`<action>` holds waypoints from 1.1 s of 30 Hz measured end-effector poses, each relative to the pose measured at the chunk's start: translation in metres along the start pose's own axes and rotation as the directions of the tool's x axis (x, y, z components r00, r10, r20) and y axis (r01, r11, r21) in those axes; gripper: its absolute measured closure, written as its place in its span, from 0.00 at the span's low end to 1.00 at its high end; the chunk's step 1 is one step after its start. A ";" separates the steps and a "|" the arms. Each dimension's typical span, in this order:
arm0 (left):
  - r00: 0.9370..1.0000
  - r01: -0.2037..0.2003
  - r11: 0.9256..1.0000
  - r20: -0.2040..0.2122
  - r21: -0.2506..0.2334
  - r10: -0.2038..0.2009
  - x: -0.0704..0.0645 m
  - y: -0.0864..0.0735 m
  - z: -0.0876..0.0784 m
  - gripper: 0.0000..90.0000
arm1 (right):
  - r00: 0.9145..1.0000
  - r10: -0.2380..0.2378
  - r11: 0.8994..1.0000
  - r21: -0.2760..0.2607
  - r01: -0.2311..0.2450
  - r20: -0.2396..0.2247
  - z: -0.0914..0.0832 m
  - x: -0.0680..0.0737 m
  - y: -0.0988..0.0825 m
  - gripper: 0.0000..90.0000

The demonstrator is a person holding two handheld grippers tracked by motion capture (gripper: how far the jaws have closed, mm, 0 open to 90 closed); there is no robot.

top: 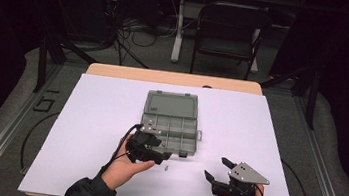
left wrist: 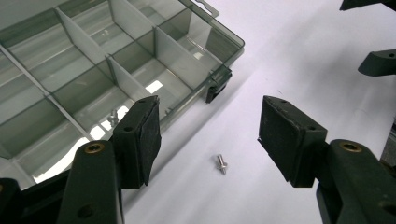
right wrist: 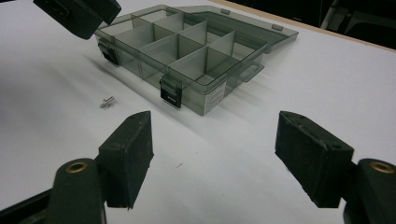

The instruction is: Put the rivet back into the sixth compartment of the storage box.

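A smoky clear compartment box (top: 171,126) lies open mid-table, lid folded back. A small silver screw (top: 167,168) lies on the white sheet just in front of the box; it is also in the left gripper view (left wrist: 222,164) and the right gripper view (right wrist: 107,101). My left gripper (top: 164,158) hovers over the box's near left corner, open and holding nothing, the screw between and beyond its fingers (left wrist: 140,137). Another screw (left wrist: 113,115) rests in a near compartment. My right gripper (top: 218,168) stands open and holds nothing at the front right, aimed at the box (right wrist: 187,51).
The white sheet (top: 101,104) covers most of the wooden table. A black chair (top: 228,34) and cables on the floor lie beyond the far edge. Two black latches (right wrist: 170,93) hang on the box's near wall.
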State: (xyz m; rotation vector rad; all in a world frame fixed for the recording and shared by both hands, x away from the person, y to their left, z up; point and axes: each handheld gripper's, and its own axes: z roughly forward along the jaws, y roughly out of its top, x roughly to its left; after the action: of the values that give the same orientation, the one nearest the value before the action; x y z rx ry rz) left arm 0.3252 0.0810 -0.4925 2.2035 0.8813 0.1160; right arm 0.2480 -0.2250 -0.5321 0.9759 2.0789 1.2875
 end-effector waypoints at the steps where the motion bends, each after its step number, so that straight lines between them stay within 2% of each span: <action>1: 1.000 0.002 1.000 0.001 -0.002 -0.002 -0.001 -0.001 0.000 0.43 | 1.000 -0.004 1.000 0.002 0.004 0.002 0.000 0.000 0.000 0.30; 11: 1.000 -0.019 1.000 0.017 -0.007 0.019 -0.013 -0.009 0.004 0.48 | 1.000 -0.011 1.000 0.011 0.011 -0.007 0.001 0.000 0.000 0.30; 16: 0.999 -0.034 0.999 0.026 0.018 0.034 -0.014 -0.015 0.009 0.51 | 1.000 -0.012 1.000 0.010 0.012 -0.008 0.001 0.000 0.000 0.30; 24: 0.999 -0.033 0.999 0.018 0.020 0.033 -0.015 -0.022 0.014 0.58 | 1.000 -0.010 1.000 0.008 0.010 -0.006 0.000 0.000 0.000 0.30; 33: 0.998 -0.057 0.996 0.010 0.071 0.056 -0.017 -0.028 0.028 0.70 | 1.000 -0.011 1.000 0.002 0.011 -0.008 0.000 0.000 0.000 0.30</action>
State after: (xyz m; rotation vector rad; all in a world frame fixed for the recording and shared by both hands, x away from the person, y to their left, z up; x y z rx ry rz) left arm 0.3063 0.0671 -0.5289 2.2942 0.8306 0.1041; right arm 0.2478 -0.2247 -0.5321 0.9600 2.0889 1.2859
